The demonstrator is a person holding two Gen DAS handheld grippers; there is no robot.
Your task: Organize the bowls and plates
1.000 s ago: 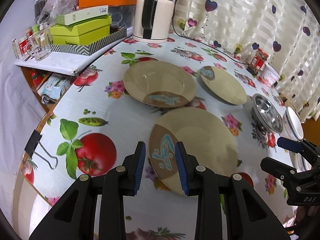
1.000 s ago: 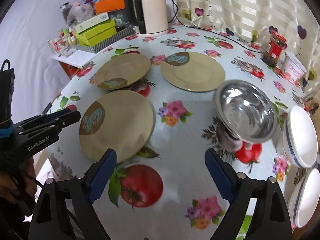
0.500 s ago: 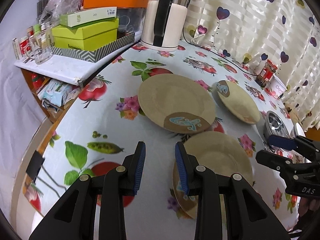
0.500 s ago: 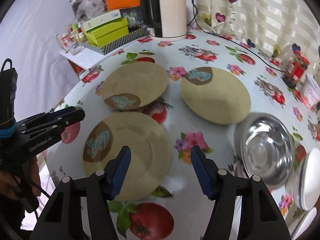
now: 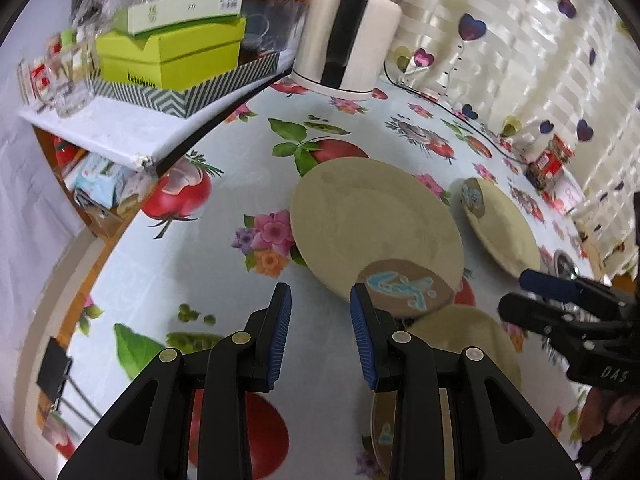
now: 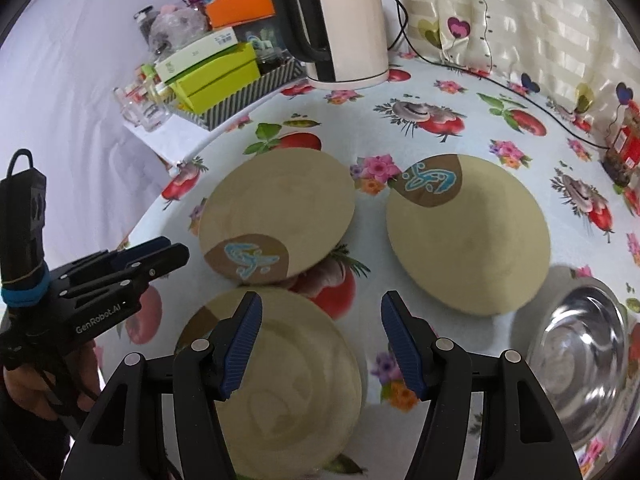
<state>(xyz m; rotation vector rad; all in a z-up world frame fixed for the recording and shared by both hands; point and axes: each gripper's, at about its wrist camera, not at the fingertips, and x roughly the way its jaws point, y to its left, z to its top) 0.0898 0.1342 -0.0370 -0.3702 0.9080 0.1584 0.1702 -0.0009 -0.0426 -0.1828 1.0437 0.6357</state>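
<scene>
Three tan plates with a brown patch and blue mark lie on the flowered tablecloth. The near plate [image 6: 276, 376] lies under my right gripper [image 6: 320, 344], which is open and empty above it. The middle plate [image 6: 280, 212] and the far right plate [image 6: 468, 236] lie beyond. A steel bowl [image 6: 584, 348] sits at the right. My left gripper [image 5: 320, 332] is open and empty, just left of the middle plate's [image 5: 376, 224] near rim. The near plate [image 5: 464, 344] is partly hidden behind its right finger.
A white kettle [image 6: 344, 28] stands at the table's back. A side shelf holds green boxes [image 6: 216, 76] and glass jars [image 6: 140, 104]. A cable [image 6: 560, 120] runs along the back near a red jar [image 6: 624, 148]. The table edge [image 5: 92, 256] curves at the left.
Both grippers moved forward over the table toward the middle plate. The right gripper's jaws narrowed from wide open. The near plate slid back under the grippers in both views.
</scene>
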